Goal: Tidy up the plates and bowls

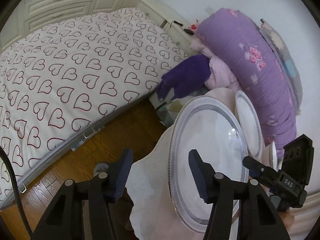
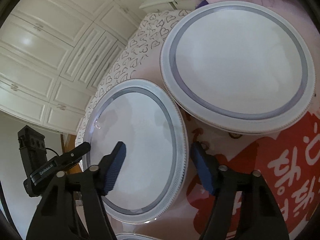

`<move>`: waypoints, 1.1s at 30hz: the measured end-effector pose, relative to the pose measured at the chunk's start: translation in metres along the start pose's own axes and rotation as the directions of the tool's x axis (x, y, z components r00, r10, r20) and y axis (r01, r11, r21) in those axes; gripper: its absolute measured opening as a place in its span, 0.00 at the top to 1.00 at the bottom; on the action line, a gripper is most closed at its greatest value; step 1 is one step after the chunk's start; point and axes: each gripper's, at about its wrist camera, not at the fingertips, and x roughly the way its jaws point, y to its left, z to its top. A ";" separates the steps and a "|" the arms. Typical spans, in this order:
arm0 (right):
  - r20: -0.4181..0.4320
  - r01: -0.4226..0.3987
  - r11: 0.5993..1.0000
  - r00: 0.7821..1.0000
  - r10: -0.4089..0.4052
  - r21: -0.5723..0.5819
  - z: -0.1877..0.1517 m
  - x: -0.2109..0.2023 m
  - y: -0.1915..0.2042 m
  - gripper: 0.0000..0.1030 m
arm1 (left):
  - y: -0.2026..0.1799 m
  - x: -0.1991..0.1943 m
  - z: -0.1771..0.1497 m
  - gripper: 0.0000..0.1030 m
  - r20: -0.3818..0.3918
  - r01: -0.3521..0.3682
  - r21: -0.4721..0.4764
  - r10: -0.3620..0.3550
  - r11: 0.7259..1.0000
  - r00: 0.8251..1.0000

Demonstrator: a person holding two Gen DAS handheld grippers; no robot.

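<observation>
Evidently both jaws stood apart, straddling opposite rims of one round, glossy white plate (image 2: pixel 138 150) with a grey ring: left gripper (image 1: pixel 160 172), right gripper (image 2: pixel 158 164). It lay on pink fleecy cloth (image 1: pixel 148 200), beside another plate (image 2: pixel 238 64).

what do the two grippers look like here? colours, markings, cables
Both, left gripper and right gripper, are black plastic linkages with silver pivot pins and ribbed dark-blue pads on the jaws. Small white lettering on the bodies; a thin black cable trails from the left one.
</observation>
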 end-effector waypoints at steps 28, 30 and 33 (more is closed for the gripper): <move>0.031 0.027 0.999 0.999 -0.026 -0.028 -0.010 -0.005 0.001 0.83 | -0.022 -0.013 -0.014 0.90 0.044 -0.025 0.019 0.024 1.000 0.999; 0.046 0.029 0.999 0.999 -0.027 -0.040 -0.011 -0.011 0.004 0.83 | -0.024 -0.017 -0.016 0.90 0.050 -0.022 0.022 0.021 1.000 0.999; 0.066 0.037 0.998 0.997 -0.033 -0.050 -0.012 -0.020 0.009 0.83 | -0.029 -0.027 -0.021 0.90 0.063 -0.014 0.028 0.012 1.000 0.998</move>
